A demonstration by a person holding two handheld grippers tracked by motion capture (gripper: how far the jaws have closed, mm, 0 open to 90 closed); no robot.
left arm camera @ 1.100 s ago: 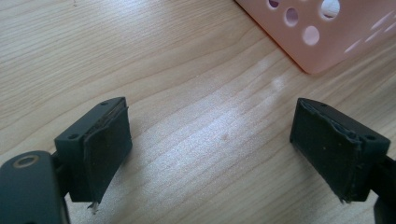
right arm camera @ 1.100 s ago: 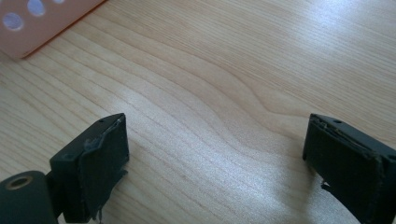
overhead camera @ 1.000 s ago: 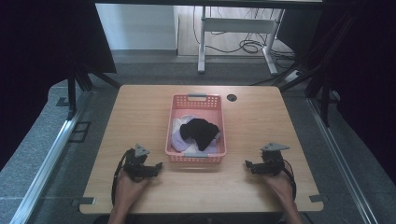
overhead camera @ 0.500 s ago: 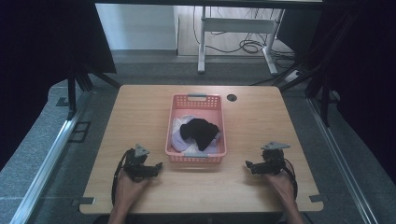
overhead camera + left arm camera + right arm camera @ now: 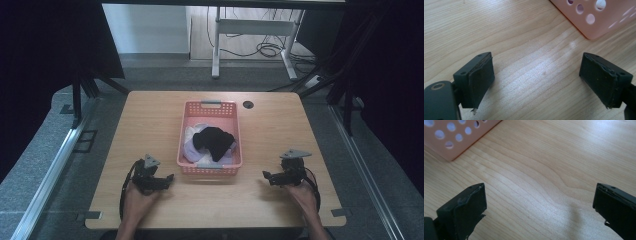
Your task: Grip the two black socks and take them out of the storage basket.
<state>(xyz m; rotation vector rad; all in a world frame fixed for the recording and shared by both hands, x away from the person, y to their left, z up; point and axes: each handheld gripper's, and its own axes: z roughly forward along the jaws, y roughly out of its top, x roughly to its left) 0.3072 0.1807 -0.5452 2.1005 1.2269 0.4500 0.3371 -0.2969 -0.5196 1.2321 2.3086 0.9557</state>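
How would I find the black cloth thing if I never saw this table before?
Look at the wooden table and find the pink basket with round holes in its walls, standing in the middle between the left gripper and the right gripper. The black cloth lies bunched up inside it, on top of the pale cloths. It is the only dark item in the basket.

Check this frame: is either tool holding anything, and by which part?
Nothing is held. The left tool and right tool both have jaws wide apart over bare table, each beside the pink basket, not touching it.
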